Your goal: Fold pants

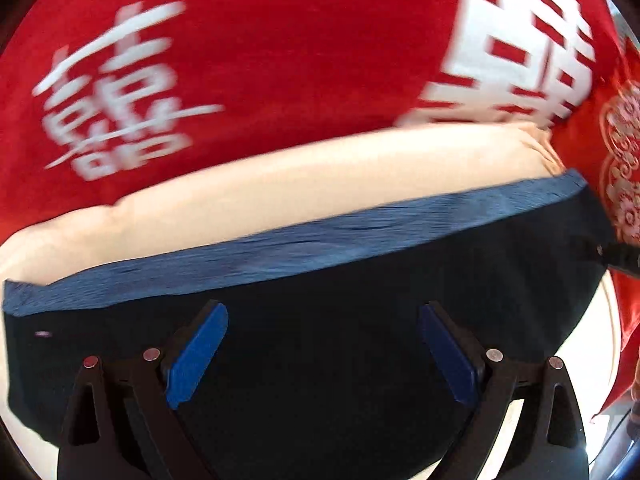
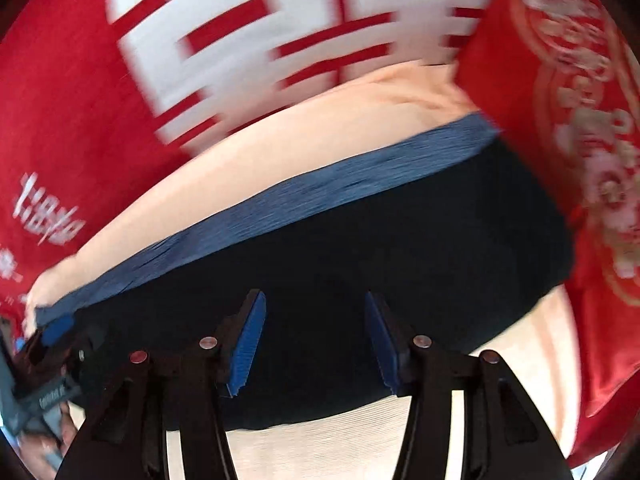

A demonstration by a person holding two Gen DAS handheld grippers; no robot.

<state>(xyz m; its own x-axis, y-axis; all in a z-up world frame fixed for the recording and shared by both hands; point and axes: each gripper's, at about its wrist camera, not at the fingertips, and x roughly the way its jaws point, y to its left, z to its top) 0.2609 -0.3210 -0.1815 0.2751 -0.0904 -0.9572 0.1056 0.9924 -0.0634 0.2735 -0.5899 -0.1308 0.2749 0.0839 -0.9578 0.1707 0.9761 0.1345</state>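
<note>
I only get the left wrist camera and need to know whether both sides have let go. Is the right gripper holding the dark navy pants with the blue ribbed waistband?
Observer: No. The right gripper is open above the dark navy pants, with nothing between its jaws.
Operator: Where does my left gripper sit along the waistband?
Observer: The right wrist view shows the left gripper beside the end of the blue ribbed waistband. It is too blurred to tell whether they touch.
Operator: And the pants' near edge?
Observer: It lies on the cream sheet, between the right gripper's fingers.
</note>
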